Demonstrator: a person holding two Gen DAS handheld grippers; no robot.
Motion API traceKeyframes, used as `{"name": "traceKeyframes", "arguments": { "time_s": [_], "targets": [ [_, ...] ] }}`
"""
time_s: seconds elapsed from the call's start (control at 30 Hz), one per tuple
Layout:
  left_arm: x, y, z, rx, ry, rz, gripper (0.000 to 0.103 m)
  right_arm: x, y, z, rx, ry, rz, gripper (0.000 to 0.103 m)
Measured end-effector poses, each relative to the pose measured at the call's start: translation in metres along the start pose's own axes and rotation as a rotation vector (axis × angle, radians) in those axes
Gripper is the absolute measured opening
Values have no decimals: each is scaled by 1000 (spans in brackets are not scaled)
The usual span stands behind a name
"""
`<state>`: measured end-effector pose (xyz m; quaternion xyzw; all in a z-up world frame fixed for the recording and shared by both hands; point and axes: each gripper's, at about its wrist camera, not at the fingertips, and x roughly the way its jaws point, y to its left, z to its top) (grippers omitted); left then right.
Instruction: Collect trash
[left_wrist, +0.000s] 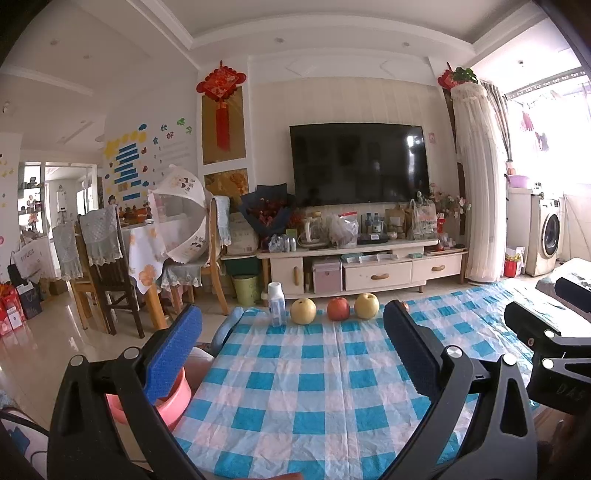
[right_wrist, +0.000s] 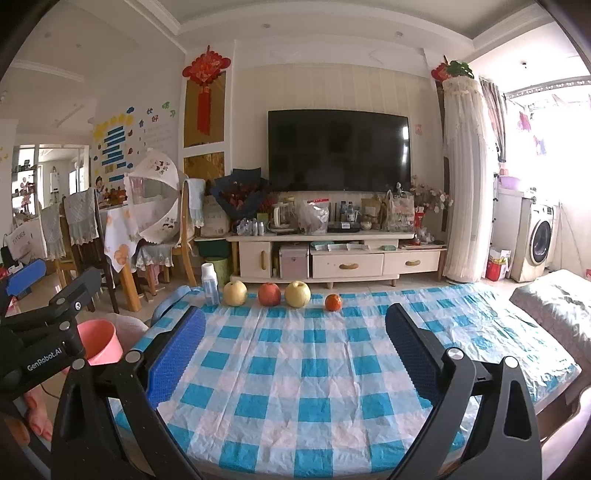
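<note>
A checked tablecloth (right_wrist: 314, 369) covered the table, both the left gripper (left_wrist: 291, 350) and right gripper (right_wrist: 295, 350) spread and empty above it, a pink bin (right_wrist: 99, 341) off its left edge, and along its far edge one upright bottle (right_wrist: 209, 284), three apples (right_wrist: 269, 294) and one orange (right_wrist: 333, 302) stood unobstructed in a row.

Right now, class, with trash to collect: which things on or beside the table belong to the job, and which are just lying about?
Job, probably: bottle, pink bin, both open grippers, left and right.

Lying about: two pears, apple, orange, checked cloth.
</note>
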<state>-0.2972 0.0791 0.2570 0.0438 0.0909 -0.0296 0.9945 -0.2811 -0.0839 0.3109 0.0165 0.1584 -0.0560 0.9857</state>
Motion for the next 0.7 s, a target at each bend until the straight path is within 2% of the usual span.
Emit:
{"name": "traceKeyframes", "arguments": {
  "time_s": [0.2,0.33,0.5,0.7],
  "targets": [
    [16,-4,-9,17,27,-10,99,24,1,-12,1,44,8,97],
    [43,-13,-23,49,73,-10,99,51,-2,-26,5,94,12,97],
    [91,-24,-50,73,177,-5,99,101,-8,-50,20,189,16,97],
    [187,-34,-99,74,385,9,99,193,-14,-82,19,351,-7,97]
  ]
}}
